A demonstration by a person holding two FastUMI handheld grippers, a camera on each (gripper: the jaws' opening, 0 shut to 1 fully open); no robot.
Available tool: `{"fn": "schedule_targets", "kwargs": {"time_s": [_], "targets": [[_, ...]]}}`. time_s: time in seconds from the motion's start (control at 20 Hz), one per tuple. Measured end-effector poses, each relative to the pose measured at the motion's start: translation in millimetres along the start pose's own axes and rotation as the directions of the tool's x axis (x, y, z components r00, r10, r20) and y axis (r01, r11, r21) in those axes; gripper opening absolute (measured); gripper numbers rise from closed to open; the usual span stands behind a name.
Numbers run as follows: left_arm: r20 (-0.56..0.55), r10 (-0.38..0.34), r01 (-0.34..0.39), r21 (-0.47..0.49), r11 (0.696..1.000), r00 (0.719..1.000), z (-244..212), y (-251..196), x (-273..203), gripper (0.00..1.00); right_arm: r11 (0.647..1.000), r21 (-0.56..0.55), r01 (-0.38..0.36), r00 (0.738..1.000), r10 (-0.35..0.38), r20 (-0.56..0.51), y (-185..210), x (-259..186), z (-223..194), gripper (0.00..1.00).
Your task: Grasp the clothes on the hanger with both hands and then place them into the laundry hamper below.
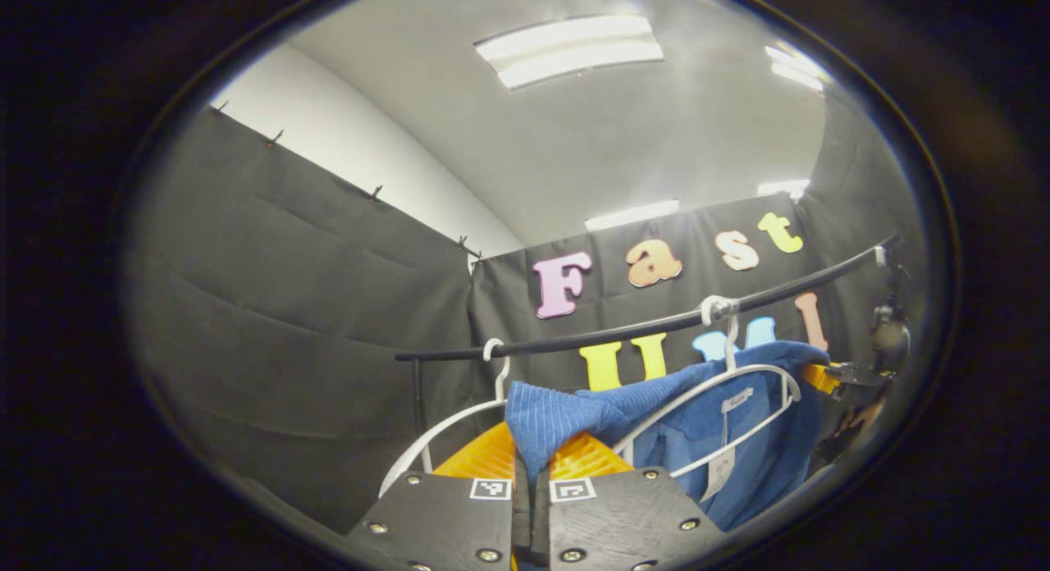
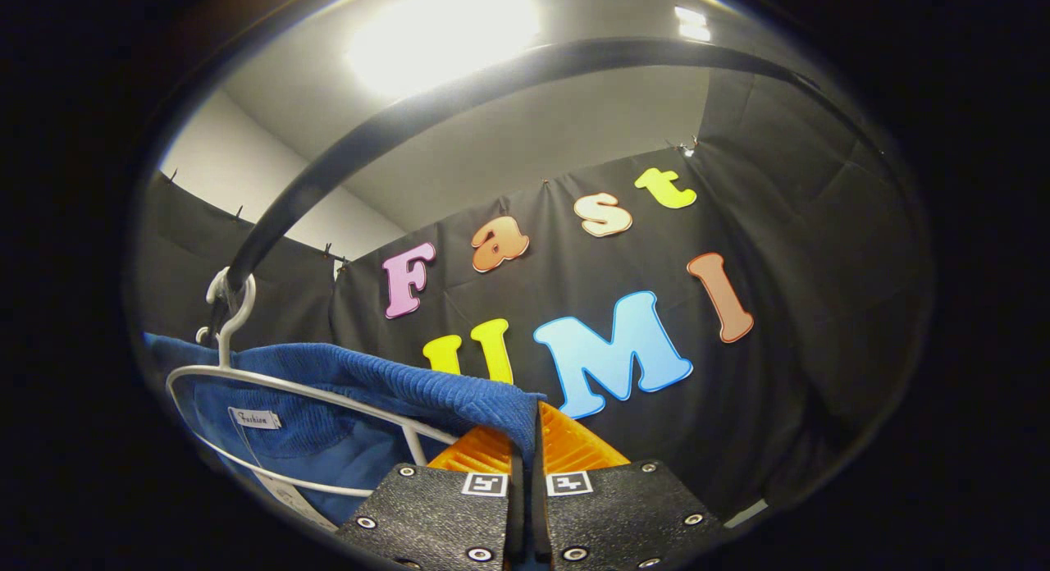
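A blue corduroy garment hangs on a white hanger hooked over a black rail. In the left gripper view my left gripper is shut on a bunched fold of the blue cloth, stretched up off the hanger's left shoulder. In the right gripper view my right gripper is shut on the garment's other shoulder edge, beside the white hanger. The right gripper also shows far right in the left gripper view, at the garment's end.
A second, bare white hanger hangs on the rail at the left, close to my left gripper. The black rail arches right over my right gripper. A rail post stands at the left end. Black cloth walls enclose the booth.
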State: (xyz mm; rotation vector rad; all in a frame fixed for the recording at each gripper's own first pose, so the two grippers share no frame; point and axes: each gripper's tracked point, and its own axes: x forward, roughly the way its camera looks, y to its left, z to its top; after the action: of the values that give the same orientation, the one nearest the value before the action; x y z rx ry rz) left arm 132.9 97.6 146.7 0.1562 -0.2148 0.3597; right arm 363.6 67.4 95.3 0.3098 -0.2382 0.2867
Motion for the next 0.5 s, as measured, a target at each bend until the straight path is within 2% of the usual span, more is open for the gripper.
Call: {"fn": "schedule_targets", "kwargs": {"time_s": [0.05, 0.1, 0.25, 0.4, 0.5], "targets": [[0.000, -0.022, 0.022, -0.005, 1.000, 1.000, 0.5, 1.0, 7.0, 0.07, 1.000, -0.014, 0.001, 1.000, -0.001, -0.006, -1.2, 1.3, -3.0, 0.03], [-0.008, -0.039, 0.039, -0.024, 0.999, 0.999, -2.4, 3.9, 12.8, 0.01, 1.000, -0.020, 0.000, 1.000, 0.000, -0.016, -0.7, 2.6, -6.4, 0.03], [-0.051, -0.090, 0.085, -0.100, 0.991, 0.995, -16.0, 14.2, 31.4, 0.01, 1.000, -0.027, -0.006, 0.999, 0.004, -0.053, 0.4, 1.9, -18.7, 0.03], [-0.074, -0.140, 0.132, -0.104, 0.986, 0.987, -21.1, 19.9, 45.1, 0.02, 0.999, -0.035, -0.013, 0.996, 0.011, -0.084, -1.4, 5.0, -26.8, 0.03], [-0.072, -0.166, 0.159, -0.089, 0.983, 0.984, -17.6, 20.5, 57.8, 0.07, 0.999, -0.034, 0.001, 0.996, -0.004, -0.092, -7.9, 13.3, -26.1, 0.03]]}}
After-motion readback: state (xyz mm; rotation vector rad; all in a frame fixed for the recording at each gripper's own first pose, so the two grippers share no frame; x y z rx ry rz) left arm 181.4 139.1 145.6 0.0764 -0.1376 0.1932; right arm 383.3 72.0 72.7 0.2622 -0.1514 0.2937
